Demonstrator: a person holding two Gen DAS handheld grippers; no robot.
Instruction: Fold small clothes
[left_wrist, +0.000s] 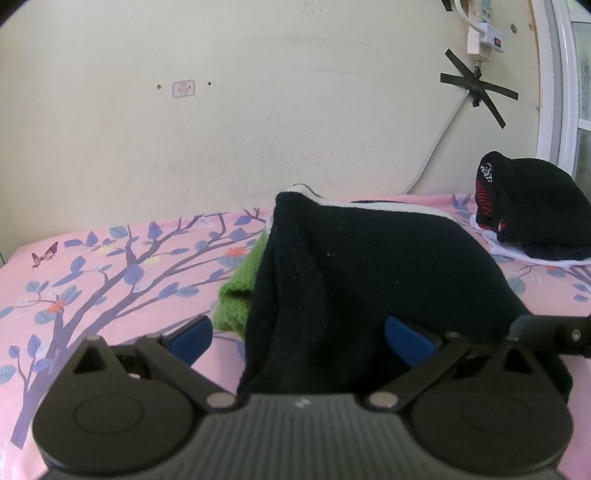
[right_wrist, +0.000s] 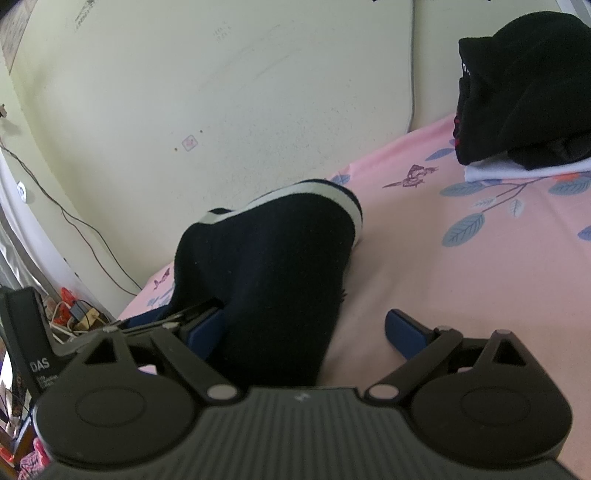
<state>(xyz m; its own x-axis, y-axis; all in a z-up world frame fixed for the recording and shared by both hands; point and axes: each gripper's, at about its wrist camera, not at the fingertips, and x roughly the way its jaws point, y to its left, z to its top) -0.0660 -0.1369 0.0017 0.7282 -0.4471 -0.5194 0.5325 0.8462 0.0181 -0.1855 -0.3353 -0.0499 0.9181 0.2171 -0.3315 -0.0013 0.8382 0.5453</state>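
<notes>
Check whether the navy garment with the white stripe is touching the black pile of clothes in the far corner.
Apart. The right wrist view shows the navy garment and the black pile with bare pink sheet between them.

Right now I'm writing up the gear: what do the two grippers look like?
Both match: the left gripper and right gripper have ribbed dark grey bodies, black linkage arms with silver pivot pins, round black discs at the base and blue fingers.
</notes>
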